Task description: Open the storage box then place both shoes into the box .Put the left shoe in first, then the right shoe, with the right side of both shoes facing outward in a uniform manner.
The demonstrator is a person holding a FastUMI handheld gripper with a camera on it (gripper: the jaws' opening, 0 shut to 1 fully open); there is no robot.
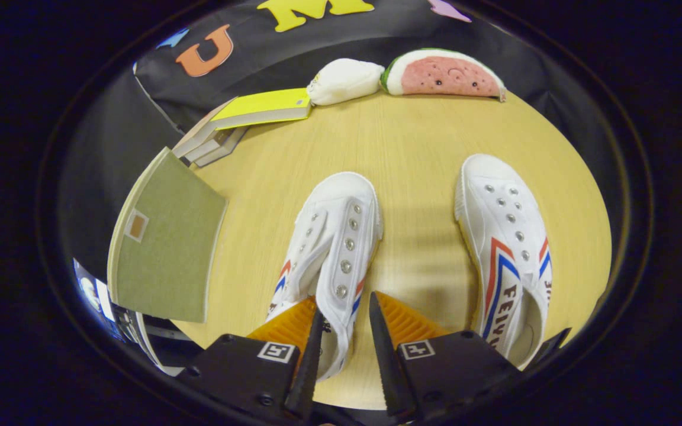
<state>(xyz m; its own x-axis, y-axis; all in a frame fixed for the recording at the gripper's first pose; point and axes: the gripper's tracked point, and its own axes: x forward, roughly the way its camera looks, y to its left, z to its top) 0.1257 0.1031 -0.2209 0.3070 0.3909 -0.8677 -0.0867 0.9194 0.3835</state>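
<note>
Gripper (344, 310) jaws sit apart, straddling the heel side of the white canvas left shoe (332, 248). Its white striped mate (507, 248) lies well apart on the round wooden desk (412, 148).

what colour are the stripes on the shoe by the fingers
Red and blue stripes on the white left shoe, clearest in the gripper view.

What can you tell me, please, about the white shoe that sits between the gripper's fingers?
The left shoe is a white canvas sneaker with metal eyelets, no laces, and red and blue side stripes. It lies on the wooden table, toe pointing away from the gripper. One side of its upper runs between the open orange fingers, not visibly pinched. The right shoe lies apart.
</note>
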